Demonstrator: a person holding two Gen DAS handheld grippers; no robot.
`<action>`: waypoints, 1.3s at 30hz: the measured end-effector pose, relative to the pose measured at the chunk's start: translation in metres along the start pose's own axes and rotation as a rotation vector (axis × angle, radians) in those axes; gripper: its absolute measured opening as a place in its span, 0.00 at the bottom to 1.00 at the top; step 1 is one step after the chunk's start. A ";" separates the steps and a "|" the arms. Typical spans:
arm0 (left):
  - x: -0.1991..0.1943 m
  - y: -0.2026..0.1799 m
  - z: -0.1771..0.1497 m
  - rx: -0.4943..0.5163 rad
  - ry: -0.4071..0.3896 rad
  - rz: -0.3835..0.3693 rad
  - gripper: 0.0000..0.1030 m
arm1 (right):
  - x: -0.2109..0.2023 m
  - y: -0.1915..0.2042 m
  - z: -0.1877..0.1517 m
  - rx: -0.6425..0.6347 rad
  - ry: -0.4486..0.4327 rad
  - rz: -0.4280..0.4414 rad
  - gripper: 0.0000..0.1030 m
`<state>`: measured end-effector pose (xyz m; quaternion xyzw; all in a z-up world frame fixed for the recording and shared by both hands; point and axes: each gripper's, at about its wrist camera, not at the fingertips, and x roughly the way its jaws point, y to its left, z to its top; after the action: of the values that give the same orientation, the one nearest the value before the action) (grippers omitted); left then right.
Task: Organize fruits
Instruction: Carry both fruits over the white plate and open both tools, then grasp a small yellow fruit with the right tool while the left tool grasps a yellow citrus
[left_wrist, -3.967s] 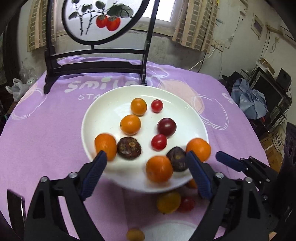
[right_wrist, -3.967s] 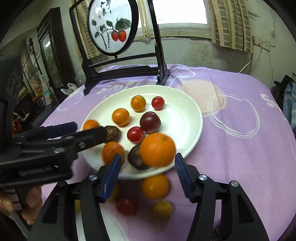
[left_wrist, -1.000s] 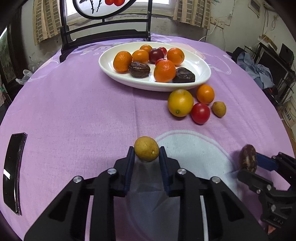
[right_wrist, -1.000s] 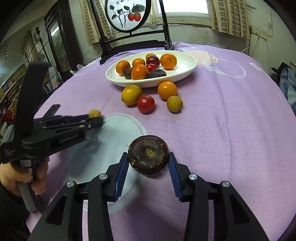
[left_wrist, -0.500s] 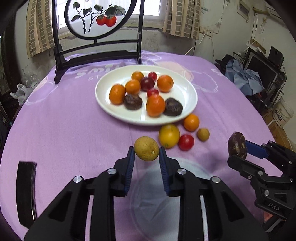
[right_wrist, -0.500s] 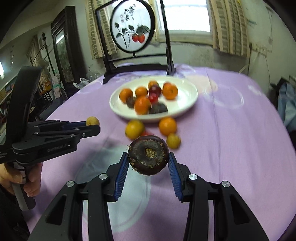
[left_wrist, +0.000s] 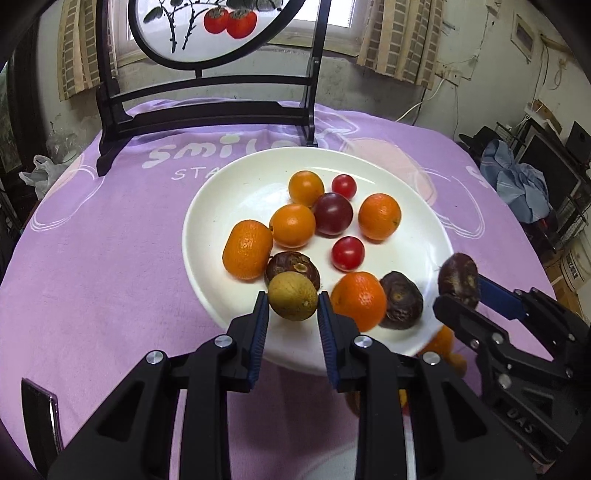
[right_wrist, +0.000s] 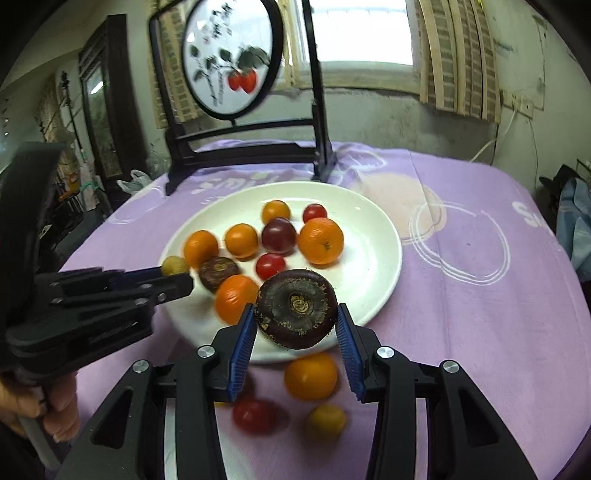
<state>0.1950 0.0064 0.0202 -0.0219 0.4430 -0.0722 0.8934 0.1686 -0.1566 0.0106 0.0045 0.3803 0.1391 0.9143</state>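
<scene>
Left wrist view
Left gripper (left_wrist: 292, 317): its blue pads pinch a small yellow-brown fruit (left_wrist: 292, 297), carried in the air over the near rim of the white plate (left_wrist: 229, 206)
Plate contents: four orange fruits, two red cherry tomatoes (left_wrist: 348, 252), one dark red tomato (left_wrist: 333, 214) and two dark brown fruits (left_wrist: 400, 300), all loose on the plate
Right gripper (left_wrist: 466, 291): comes in from the right edge, clamped on a dark purple-brown fruit (left_wrist: 458, 280) just off the plate's right rim
Table: a purple cloth (left_wrist: 96, 266) covers it; a black stand with a round painted panel (left_wrist: 207, 110) sits behind the plate

Right wrist view
Right gripper (right_wrist: 296, 330): pads press both sides of the dark purple-brown fruit (right_wrist: 296, 308), stem scar facing the camera, above the plate's (right_wrist: 369, 221) near rim
Left gripper (right_wrist: 176, 275): reaches in from the left, closed on the small yellow-brown fruit (right_wrist: 175, 265) at the plate's left edge; a hand (right_wrist: 55, 410) grips its handle
Loose fruit on the cloth: an orange one (right_wrist: 311, 376), a red tomato (right_wrist: 254, 415) and a small yellow one (right_wrist: 326, 421), blurred, near the plate's front edge
</scene>
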 end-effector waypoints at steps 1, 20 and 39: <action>0.005 0.000 0.001 -0.001 0.005 0.003 0.26 | 0.008 -0.003 0.003 0.014 0.011 0.002 0.43; -0.054 -0.002 -0.029 -0.028 -0.099 0.050 0.88 | -0.030 -0.021 -0.029 0.071 0.032 0.031 0.57; -0.045 -0.001 -0.110 -0.034 0.017 -0.026 0.90 | -0.037 -0.003 -0.103 -0.032 0.153 -0.093 0.58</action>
<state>0.0809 0.0145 -0.0113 -0.0421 0.4515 -0.0766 0.8880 0.0724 -0.1796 -0.0372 -0.0385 0.4465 0.1024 0.8881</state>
